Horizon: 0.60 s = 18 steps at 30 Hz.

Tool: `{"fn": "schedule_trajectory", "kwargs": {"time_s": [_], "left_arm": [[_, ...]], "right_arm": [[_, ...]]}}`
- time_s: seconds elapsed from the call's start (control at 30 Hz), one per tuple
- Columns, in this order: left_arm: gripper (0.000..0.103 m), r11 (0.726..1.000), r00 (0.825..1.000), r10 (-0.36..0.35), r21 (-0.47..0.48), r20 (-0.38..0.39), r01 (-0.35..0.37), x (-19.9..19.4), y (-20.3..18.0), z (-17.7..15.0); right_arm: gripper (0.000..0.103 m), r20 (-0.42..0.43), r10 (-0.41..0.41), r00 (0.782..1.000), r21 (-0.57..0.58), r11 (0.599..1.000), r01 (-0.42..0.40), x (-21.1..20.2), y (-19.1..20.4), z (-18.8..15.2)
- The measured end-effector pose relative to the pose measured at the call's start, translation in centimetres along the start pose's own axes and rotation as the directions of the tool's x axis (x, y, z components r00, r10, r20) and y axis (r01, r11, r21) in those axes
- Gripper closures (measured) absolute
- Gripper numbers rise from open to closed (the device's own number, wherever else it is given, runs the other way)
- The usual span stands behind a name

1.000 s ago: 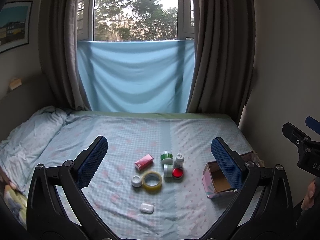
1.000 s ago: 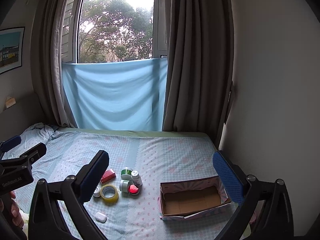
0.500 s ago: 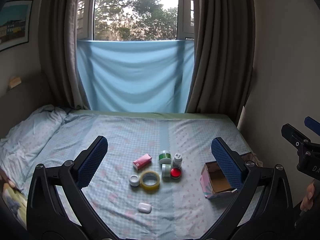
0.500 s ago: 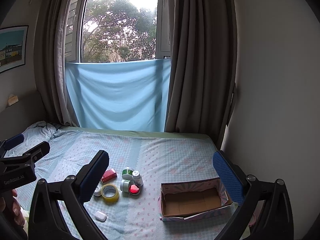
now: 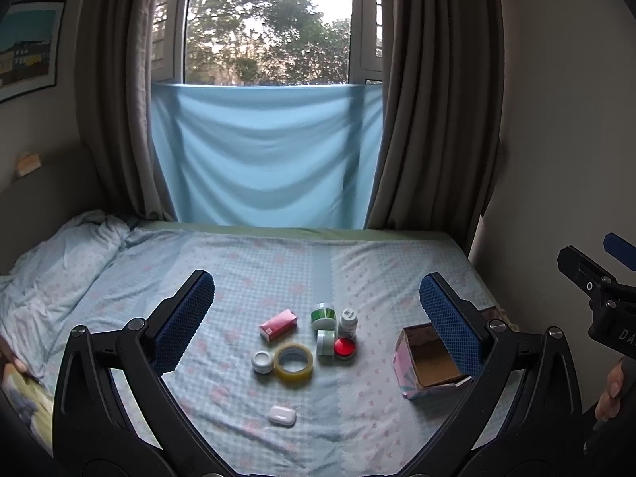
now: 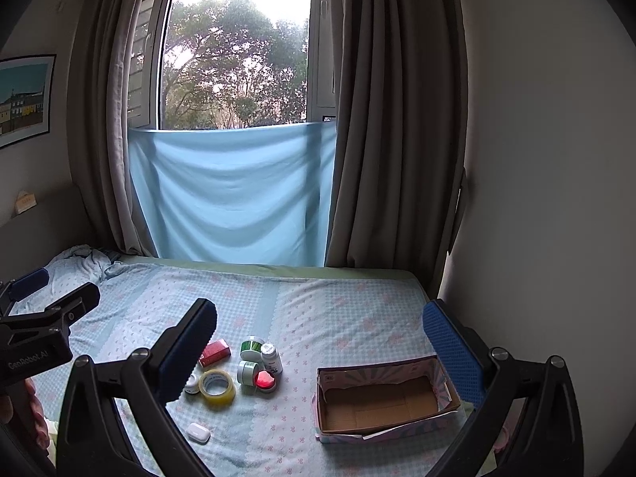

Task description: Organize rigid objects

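Little has shifted since a second ago; the cluster sits slightly higher in the left view. The left gripper (image 5: 316, 310) and right gripper (image 6: 318, 342) both hover spread wide, holding nothing. Centre frame on the bed (image 5: 246, 270) lie a tape roll (image 5: 293, 361), red carton (image 5: 278, 324), small jars and a white case (image 5: 282, 415). The open cardboard box (image 6: 381, 399) sits lower right.

Bed (image 5: 238, 270) (checked sheet) carries 8 small items, 1 box (image 6: 381, 401).

Small jars, tape roll (image 5: 293, 360), red carton (image 5: 278, 324) clustered on bed; open box (image 6: 383, 397) apart.
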State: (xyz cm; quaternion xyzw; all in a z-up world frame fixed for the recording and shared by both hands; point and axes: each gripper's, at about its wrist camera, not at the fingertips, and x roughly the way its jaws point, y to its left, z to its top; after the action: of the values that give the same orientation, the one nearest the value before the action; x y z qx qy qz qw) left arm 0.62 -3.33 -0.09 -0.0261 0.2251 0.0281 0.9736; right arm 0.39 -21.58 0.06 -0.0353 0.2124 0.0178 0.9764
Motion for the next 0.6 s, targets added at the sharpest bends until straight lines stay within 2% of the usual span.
{"fn": "schedule_trajectory", "kwargs": {"time_s": [0.23,0.6], "left_arm": [[0.000,1.000,1.000,0.006,0.003,0.001,-0.006,-0.15,-0.25,0.15],[0.000,0.999,0.999,0.023,-0.023,-0.045,-0.024,0.26,-0.11,-0.15]], "right_arm": [[0.000,0.000,0.004,1.000,0.000,1.000,-0.004,0.18,-0.12,0.09],[0.000,-0.017,0.038,0.999,-0.014,0.999,-0.038,0.80,-0.45,0.02]]}}
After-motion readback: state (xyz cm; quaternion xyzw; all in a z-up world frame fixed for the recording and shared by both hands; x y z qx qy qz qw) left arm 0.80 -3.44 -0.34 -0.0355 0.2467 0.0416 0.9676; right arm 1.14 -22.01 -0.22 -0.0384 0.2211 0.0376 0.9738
